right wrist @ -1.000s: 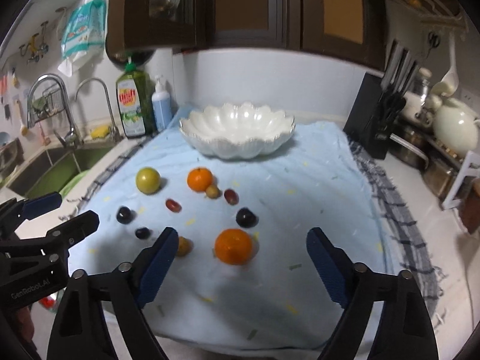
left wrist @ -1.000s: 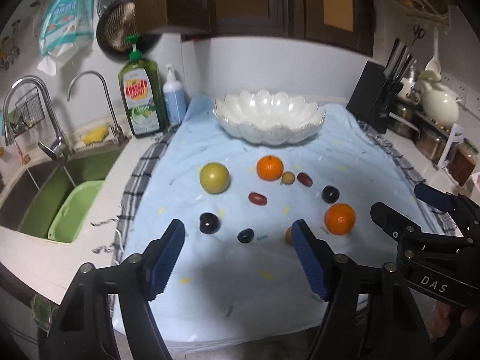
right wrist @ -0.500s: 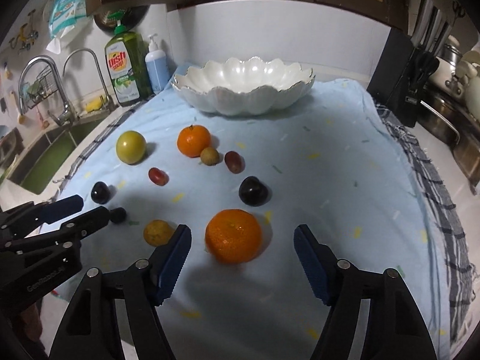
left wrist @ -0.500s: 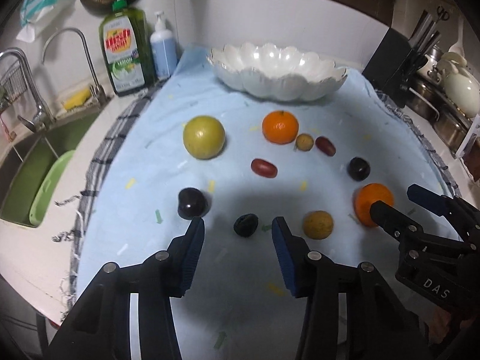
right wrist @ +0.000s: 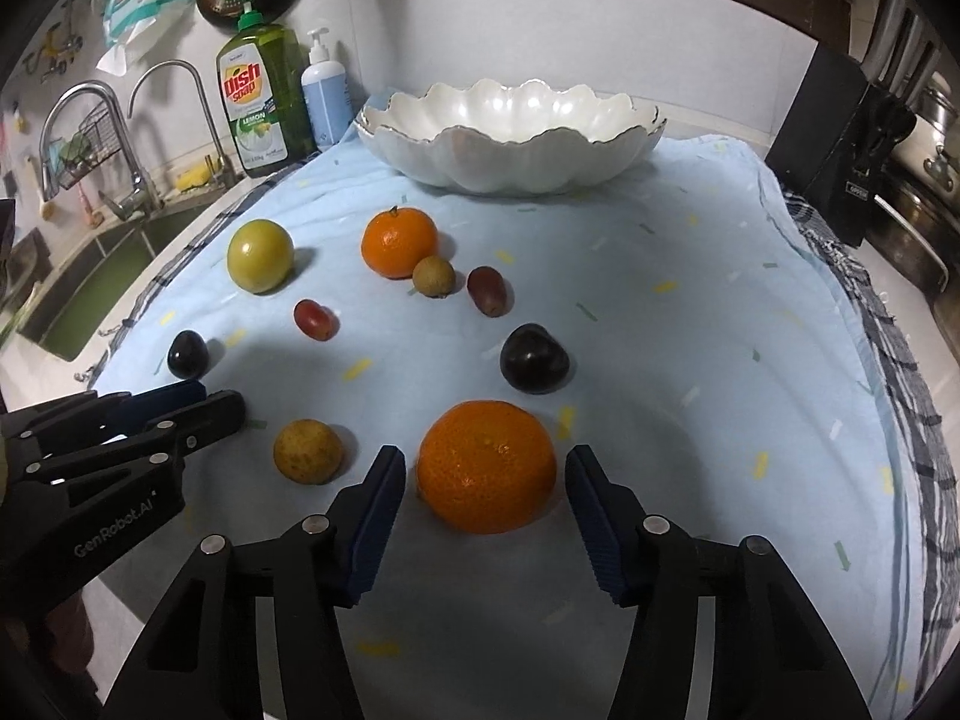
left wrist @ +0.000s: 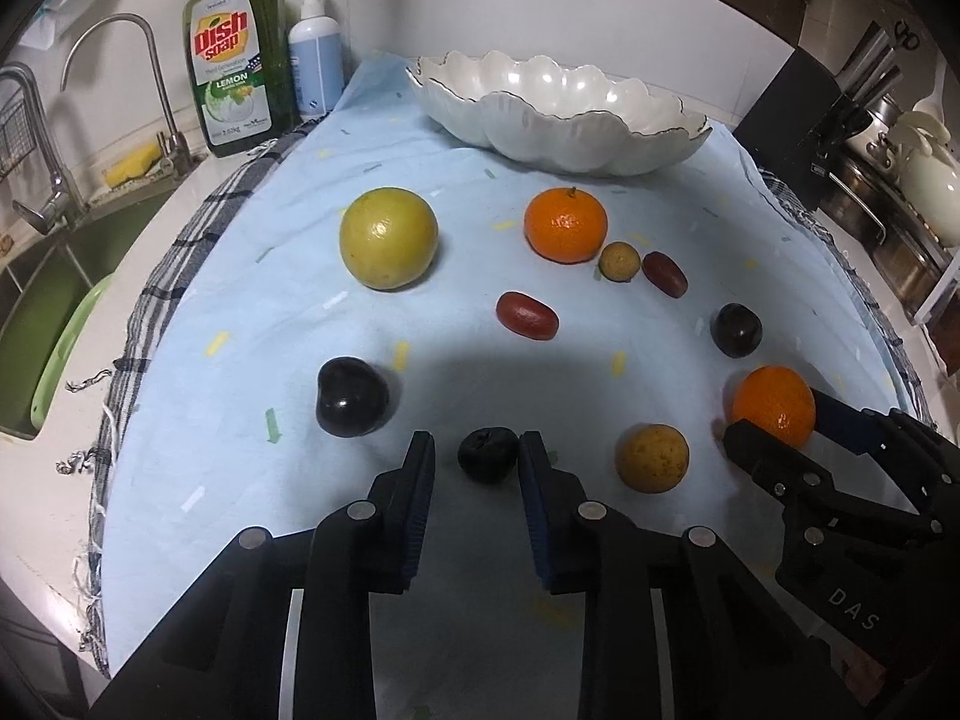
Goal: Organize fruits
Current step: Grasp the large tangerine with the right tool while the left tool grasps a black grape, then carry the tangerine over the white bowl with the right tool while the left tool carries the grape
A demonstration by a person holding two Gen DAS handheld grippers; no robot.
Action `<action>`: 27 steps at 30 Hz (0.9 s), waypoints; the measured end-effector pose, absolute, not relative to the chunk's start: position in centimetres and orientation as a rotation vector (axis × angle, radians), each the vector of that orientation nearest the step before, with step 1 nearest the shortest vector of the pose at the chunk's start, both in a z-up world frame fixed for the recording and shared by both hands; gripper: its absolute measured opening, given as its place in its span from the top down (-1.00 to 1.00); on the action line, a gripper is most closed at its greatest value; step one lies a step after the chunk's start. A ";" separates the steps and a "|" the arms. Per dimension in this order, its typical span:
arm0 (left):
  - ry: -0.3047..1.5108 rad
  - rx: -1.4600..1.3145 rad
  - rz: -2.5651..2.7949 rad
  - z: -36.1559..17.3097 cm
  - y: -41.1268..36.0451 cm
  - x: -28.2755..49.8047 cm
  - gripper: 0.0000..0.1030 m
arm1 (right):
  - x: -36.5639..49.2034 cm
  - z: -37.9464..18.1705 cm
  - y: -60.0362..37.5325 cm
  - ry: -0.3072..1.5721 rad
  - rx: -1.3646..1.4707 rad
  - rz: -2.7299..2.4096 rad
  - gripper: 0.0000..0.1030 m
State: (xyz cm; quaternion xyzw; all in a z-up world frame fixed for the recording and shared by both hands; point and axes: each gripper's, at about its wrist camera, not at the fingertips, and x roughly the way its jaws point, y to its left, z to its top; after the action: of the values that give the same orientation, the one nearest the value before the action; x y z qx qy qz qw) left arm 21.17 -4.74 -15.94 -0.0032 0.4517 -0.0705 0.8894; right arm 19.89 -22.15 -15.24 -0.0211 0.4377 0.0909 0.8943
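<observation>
Several fruits lie on a light blue cloth (left wrist: 252,312) before an empty white scalloped bowl (left wrist: 558,114). My left gripper (left wrist: 477,459) is open, its blue pads either side of a small dark wrinkled fruit (left wrist: 487,455), the right pad nearly touching it. My right gripper (right wrist: 485,483) is open around a large orange (right wrist: 486,465), with gaps on both sides. The same orange (left wrist: 774,405) shows in the left wrist view between the right gripper's fingers. Also on the cloth: a yellow-green apple (left wrist: 388,238), a second orange (left wrist: 565,225), dark plums (left wrist: 352,397) (right wrist: 534,358), red grapes (left wrist: 527,315) and small brownish fruits (left wrist: 652,458).
A sink (left wrist: 42,300) with taps lies to the left. A green dish soap bottle (left wrist: 237,54) and a blue pump bottle (left wrist: 315,54) stand at the cloth's back left. A black knife block (right wrist: 852,138) and pots stand at the right.
Both grippers have moved forward and down toward the cloth and narrowed. The left now brackets the small dark fruit, the right brackets the large orange.
</observation>
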 end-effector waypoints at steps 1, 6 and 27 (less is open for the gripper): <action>0.939 -0.006 -0.148 -16.0 -4.8 21.2 0.44 | 20.0 -15.3 -22.1 0.910 -0.043 0.190 -0.04; 0.942 -0.008 -0.161 -16.1 -4.9 21.5 0.59 | 20.2 -15.6 -22.1 0.922 -0.042 0.185 0.10; 0.812 0.009 -0.229 -11.3 -3.6 21.9 0.63 | 20.7 -11.5 -20.7 0.830 -0.019 0.191 0.12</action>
State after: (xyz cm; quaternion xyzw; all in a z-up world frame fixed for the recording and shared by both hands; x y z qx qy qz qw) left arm 21.87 -3.64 -11.34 0.0044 0.3940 -0.1111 0.9124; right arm 20.70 -20.66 -11.47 -0.0090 0.4026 0.0926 0.9106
